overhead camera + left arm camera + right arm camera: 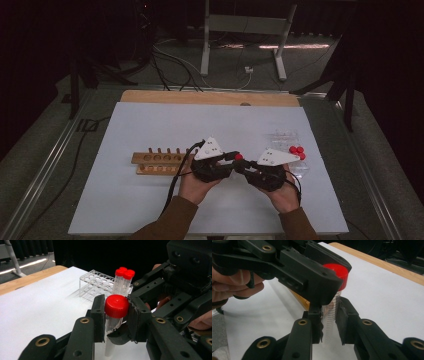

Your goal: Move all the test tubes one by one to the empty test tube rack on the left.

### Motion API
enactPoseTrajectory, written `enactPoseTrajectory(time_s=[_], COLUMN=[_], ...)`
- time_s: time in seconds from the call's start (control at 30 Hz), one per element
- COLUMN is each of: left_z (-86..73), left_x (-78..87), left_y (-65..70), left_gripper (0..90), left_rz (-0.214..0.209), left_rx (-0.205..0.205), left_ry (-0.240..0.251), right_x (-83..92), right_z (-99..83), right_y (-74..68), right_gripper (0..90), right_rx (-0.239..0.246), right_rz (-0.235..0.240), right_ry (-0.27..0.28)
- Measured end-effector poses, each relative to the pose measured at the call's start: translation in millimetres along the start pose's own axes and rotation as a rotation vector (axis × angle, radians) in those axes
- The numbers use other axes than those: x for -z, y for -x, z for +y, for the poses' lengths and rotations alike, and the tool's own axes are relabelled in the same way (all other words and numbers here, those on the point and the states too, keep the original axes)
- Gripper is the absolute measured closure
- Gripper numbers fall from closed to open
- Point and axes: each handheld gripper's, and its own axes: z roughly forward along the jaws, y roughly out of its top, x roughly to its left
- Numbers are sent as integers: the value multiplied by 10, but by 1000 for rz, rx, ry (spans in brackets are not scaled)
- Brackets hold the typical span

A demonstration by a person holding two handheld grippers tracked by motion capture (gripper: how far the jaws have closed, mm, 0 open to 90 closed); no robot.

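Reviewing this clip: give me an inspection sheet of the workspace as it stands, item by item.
Surface: white sheet over a wooden tabletop, its bare wood showing at the far edge.
Job's things: one red-capped tube held upright between both grippers; clear rack with three more red-capped tubes standing at one end; wooden rack with empty holes, to the left.
Clutter: nothing seen.
Grippers: left gripper shut on the tube's red cap; right gripper shut on the tube's clear body below the cap.
Cables: black cable trailing from the left gripper across the sheet; more cables on the floor beyond the table.
Surroundings: dark room, grey metal stand on the floor behind.
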Motion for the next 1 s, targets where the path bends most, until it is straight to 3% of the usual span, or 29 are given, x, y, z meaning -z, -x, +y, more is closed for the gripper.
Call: enactPoseTrajectory(time_s=[0.2, 0.23, 0.37, 0.43, 0.47, 0.63, 0.7, 0.77, 0.87, 1.0], left_z=[5, 10, 18, 23, 23, 31, 30, 28, 27, 24], left_x=[21, 44, 95, 174, 174, 364, 396, 495, 559, 709], left_y=[-10, -32, -65, -104, -104, -205, -221, -278, -315, -396], left_gripper=[713, 713, 714, 714, 714, 714, 714, 714, 713, 713], left_rz=[10, 19, 40, 67, 67, 119, 127, 151, 169, 206], left_rx=[-10, -6, -3, -3, -3, 11, 15, 21, 27, 37], left_ry=[-4, 0, 2, 3, 3, 22, 25, 35, 45, 71], right_x=[-9, -10, 16, 52, 52, 213, 246, 337, 424, 532], right_z=[-4, -6, -27, -46, -46, -109, -119, -153, -188, -230], right_y=[9, 17, 45, 64, 64, 168, 187, 238, 274, 298], right_gripper=[731, 643, 454, 368, 368, 145, 138, 44, 0, 0], right_rx=[-7, -11, -32, -39, -39, -87, -90, -103, -107, -107], right_rz=[14, 10, 4, -20, -20, -85, -92, -113, -128, -152], right_ry=[4, 5, 13, 24, 24, 53, 57, 65, 73, 82])
